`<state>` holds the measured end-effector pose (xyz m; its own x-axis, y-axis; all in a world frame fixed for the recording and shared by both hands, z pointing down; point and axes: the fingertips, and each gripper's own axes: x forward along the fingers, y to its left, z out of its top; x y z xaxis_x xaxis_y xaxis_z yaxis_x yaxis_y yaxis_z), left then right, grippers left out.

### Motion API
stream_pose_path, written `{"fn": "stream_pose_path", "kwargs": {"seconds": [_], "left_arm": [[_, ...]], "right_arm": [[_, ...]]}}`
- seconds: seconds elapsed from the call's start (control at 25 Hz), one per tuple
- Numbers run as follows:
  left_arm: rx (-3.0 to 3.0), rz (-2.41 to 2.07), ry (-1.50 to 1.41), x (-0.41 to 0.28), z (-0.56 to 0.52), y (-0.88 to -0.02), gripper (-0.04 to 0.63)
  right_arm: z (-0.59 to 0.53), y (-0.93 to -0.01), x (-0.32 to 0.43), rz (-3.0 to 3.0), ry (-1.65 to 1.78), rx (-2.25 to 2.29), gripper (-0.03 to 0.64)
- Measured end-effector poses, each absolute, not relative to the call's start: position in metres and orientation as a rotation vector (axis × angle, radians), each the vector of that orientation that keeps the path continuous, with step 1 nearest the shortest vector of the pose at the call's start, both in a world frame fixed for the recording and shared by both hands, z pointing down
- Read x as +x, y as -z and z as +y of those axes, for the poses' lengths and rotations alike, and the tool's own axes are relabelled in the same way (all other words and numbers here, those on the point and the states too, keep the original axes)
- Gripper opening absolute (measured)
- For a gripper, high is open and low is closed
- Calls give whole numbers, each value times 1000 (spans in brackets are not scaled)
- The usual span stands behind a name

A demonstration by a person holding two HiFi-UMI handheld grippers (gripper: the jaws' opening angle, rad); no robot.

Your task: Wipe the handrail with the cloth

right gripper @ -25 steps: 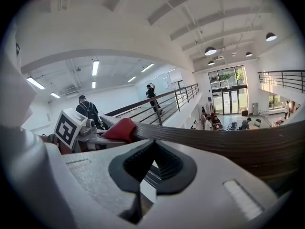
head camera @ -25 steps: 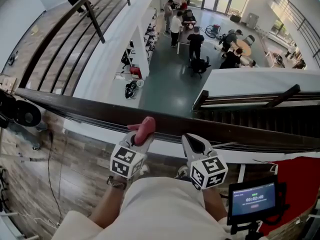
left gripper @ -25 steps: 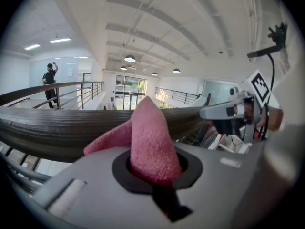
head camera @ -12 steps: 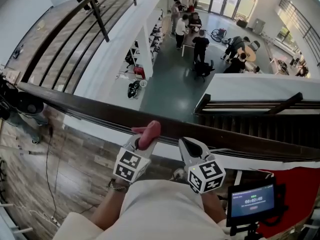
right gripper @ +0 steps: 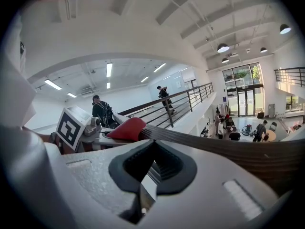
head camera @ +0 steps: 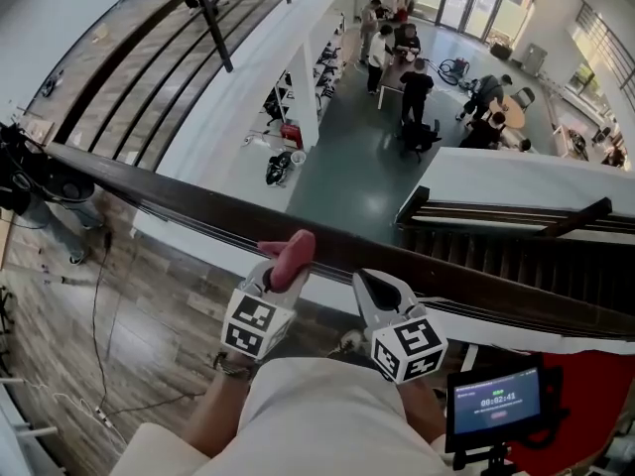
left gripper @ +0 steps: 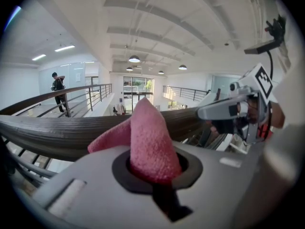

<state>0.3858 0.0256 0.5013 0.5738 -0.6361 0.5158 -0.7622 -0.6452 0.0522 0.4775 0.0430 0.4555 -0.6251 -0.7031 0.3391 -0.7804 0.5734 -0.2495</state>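
A dark wooden handrail (head camera: 179, 201) runs across the head view from left to lower right. My left gripper (head camera: 281, 269) is shut on a pink cloth (head camera: 292, 254), and the cloth's tip rests against the near side of the rail. In the left gripper view the cloth (left gripper: 148, 142) bulges out of the closed jaws in front of the handrail (left gripper: 52, 135). My right gripper (head camera: 366, 284) sits a hand's width to the right, just under the rail, shut and empty. The right gripper view shows the handrail (right gripper: 228, 144) and the cloth (right gripper: 126, 129) beyond it.
Beyond the rail is a drop to a lower hall with people and tables (head camera: 412, 62). A staircase (head camera: 516, 251) descends at the right. A small screen on a stand (head camera: 493, 403) and a red surface (head camera: 595, 385) are at the lower right. Cables (head camera: 99, 296) lie on the wooden floor at the left.
Both grippers hold almost the same pose at the rail, the cloth still clamped. The head view has drifted, so the hall below appears shifted to the right.
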Motion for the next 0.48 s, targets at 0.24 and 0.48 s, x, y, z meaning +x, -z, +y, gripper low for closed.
{"fn": "stream_pose_path", "kwargs": {"seconds": [0.24, 0.48], "left_arm": [[2514, -1206, -661, 392, 23, -493, 35], [2541, -1208, -658, 391, 27, -485, 35]], "right_arm": [[33, -444, 494, -2598, -566, 1293, 3], [28, -439, 496, -2576, -573, 1315, 3]]}}
